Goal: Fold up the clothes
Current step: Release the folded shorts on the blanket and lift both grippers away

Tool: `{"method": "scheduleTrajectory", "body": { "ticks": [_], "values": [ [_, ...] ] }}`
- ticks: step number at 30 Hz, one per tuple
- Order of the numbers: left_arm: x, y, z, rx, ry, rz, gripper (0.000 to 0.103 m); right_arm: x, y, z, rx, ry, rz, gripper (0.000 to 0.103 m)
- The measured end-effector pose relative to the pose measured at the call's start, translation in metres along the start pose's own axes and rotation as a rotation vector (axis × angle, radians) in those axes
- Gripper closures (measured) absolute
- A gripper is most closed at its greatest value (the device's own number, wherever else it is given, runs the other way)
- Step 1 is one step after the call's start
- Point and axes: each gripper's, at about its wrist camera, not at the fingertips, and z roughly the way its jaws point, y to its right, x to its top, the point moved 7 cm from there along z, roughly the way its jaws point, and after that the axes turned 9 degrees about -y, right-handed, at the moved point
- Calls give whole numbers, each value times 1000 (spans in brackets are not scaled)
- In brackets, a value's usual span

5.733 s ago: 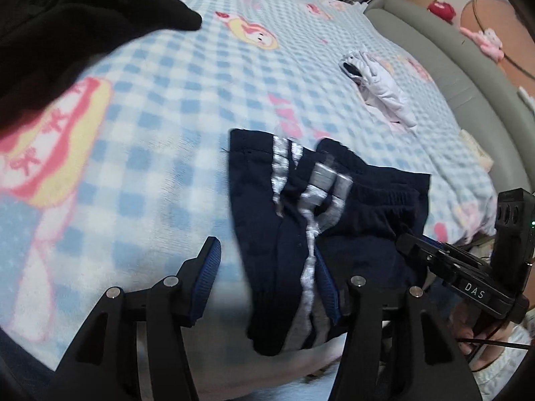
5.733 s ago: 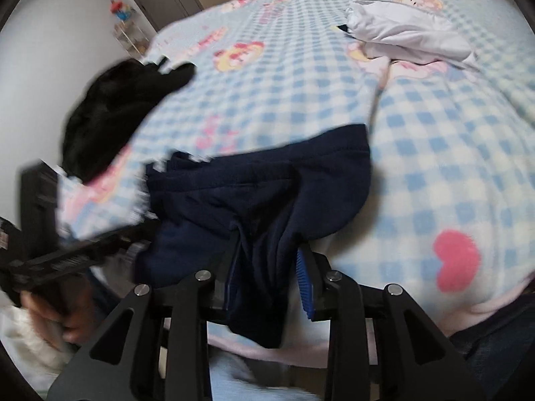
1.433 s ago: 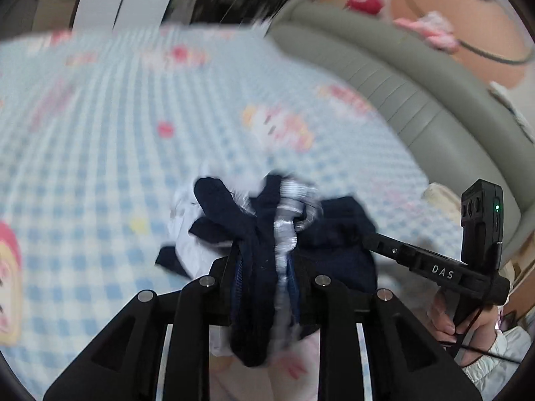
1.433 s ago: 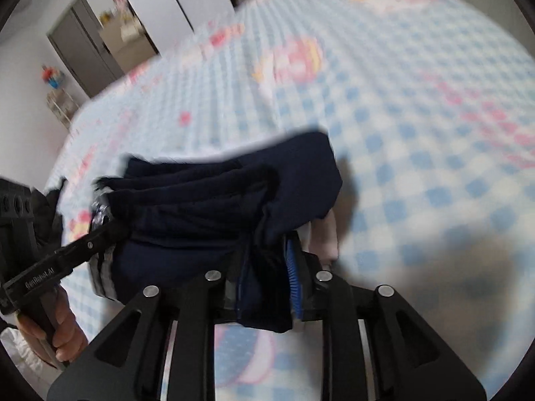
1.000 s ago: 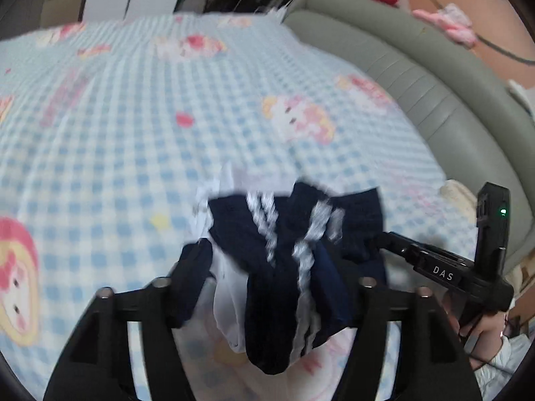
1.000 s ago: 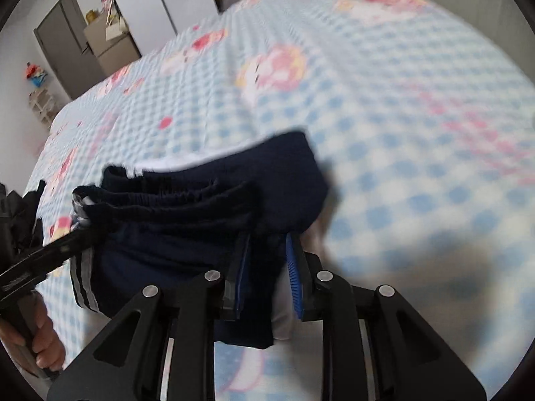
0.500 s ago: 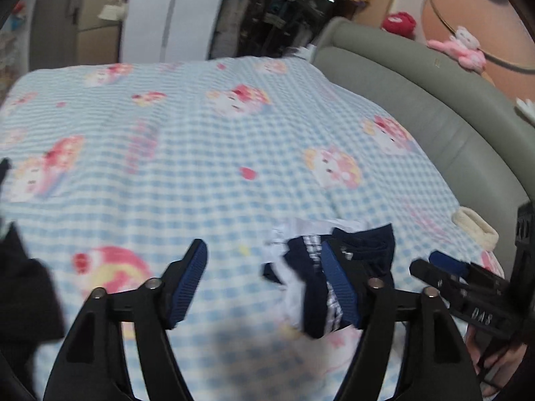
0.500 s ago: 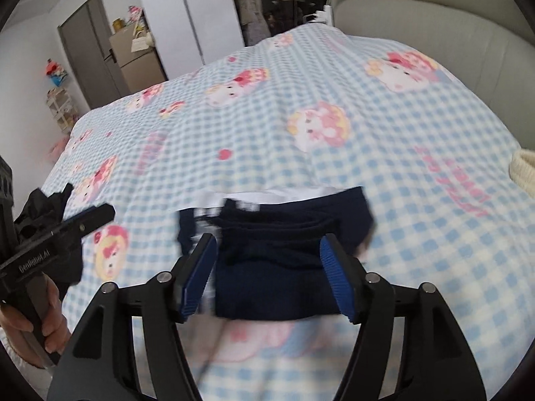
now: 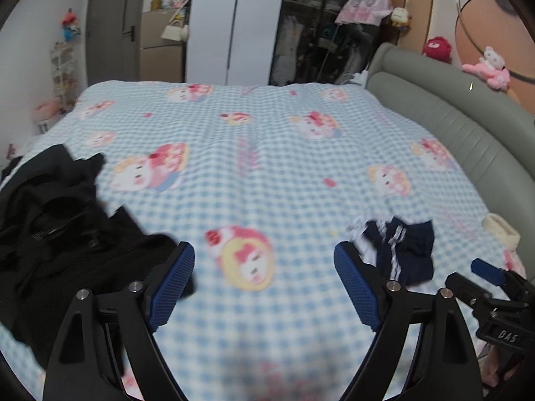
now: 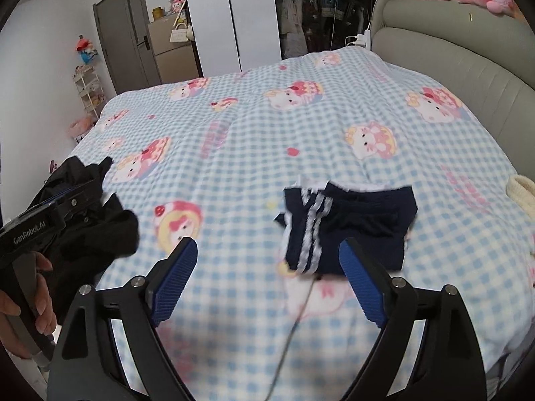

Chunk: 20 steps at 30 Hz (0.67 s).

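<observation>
Folded navy shorts (image 10: 347,230) with white side stripes lie on a white garment on the bed; they also show in the left wrist view (image 9: 401,250), at the right. A pile of black clothes (image 9: 57,227) lies at the bed's left edge and shows in the right wrist view (image 10: 90,224) too. My left gripper (image 9: 264,284) is open and empty above the bed, between the black pile and the shorts. My right gripper (image 10: 267,274) is open and empty, just short of the shorts.
The bed has a blue checked blanket (image 9: 260,140) with cartoon prints. A grey padded headboard (image 9: 451,120) runs along the right side. A cream item (image 10: 521,190) lies at the bed's right edge. Wardrobes and a door stand beyond the bed.
Both grippers let go of the navy shorts, opened wide and pulled back and up. The shorts now lie on the white garment. The black pile has come into view on the left.
</observation>
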Motion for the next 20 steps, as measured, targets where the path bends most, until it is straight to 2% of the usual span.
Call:
{"method": "scheduleTrajectory", "body": {
  "ticks": [4,6,10,14,20],
  "values": [
    [-34,-7,-30,20,17,3,14,-31,-20,-20,-3,3,1,10],
    [-55,-4,-46,3,15,-1,13,-49,-27,-31,-9,11,-4,3],
    [-94,5,-74,-53,7,-13,13,-92,-38,-53,4,-6,11,3],
    [-133,13,-100,-46,34,-20,13,-132,-40,-75,21,-11,45,1],
    [-184,20,-110,-37,-7,-6,13,-181,-33,-91,-17,-32,36,1]
  ]
}}
